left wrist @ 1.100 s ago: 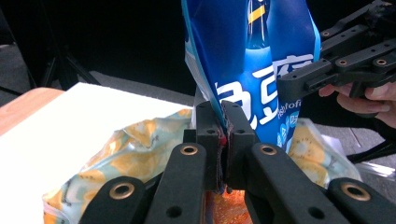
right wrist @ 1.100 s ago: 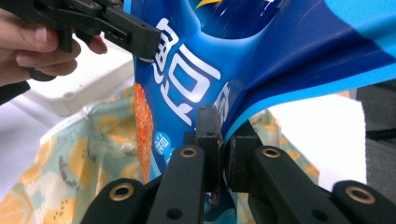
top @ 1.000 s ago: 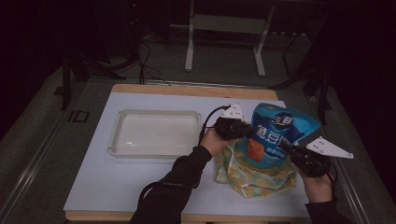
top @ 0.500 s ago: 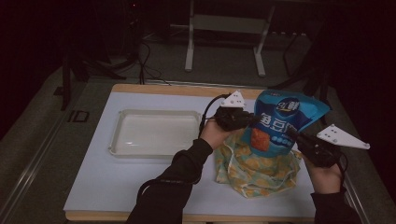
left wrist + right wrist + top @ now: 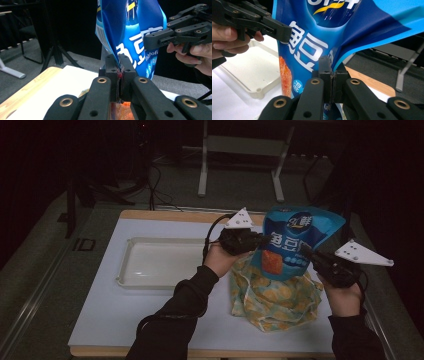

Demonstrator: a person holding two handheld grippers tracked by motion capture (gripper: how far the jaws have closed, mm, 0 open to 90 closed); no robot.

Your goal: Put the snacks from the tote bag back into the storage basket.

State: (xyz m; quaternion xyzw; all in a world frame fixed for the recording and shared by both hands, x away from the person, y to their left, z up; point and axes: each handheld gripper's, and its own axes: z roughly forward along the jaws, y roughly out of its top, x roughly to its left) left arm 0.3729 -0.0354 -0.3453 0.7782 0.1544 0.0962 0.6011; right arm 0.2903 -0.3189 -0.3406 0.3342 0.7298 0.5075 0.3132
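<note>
While both grippers pinch its side edges, the blue snack bag [image 5: 292, 242] hangs in the air above the patterned cloth bag [image 5: 274, 295], over the right half of the table [image 5: 125, 320]. Compared with a second ago, the bag sits higher: it lay low against the cloth then, and now its bottom edge only overlaps the cloth's top in the high view, with both hands raised along with it.

The left gripper [image 5: 252, 241] has its jaws clamped on the bag's left edge, and the left gripper view shows the foil squeezed flat between the closed jaws [image 5: 120, 72]. The right gripper [image 5: 307, 254] is clamped on the bag's right edge in the same way, the foil caught in the narrow seam between its jaws [image 5: 332, 72].

The bag stands upright, its long axis running top to bottom, with its printed face turned toward the person and its top corner flaring out to the right.

To the left, a clear shallow tray [image 5: 131, 270] lies well apart from the bag, with bare white table surface in front of it and along the near edge. The cloth bag lies close to the table's right edge. Beyond the far wooden edge there is dark floor with metal stand legs [image 5: 202, 180].
</note>
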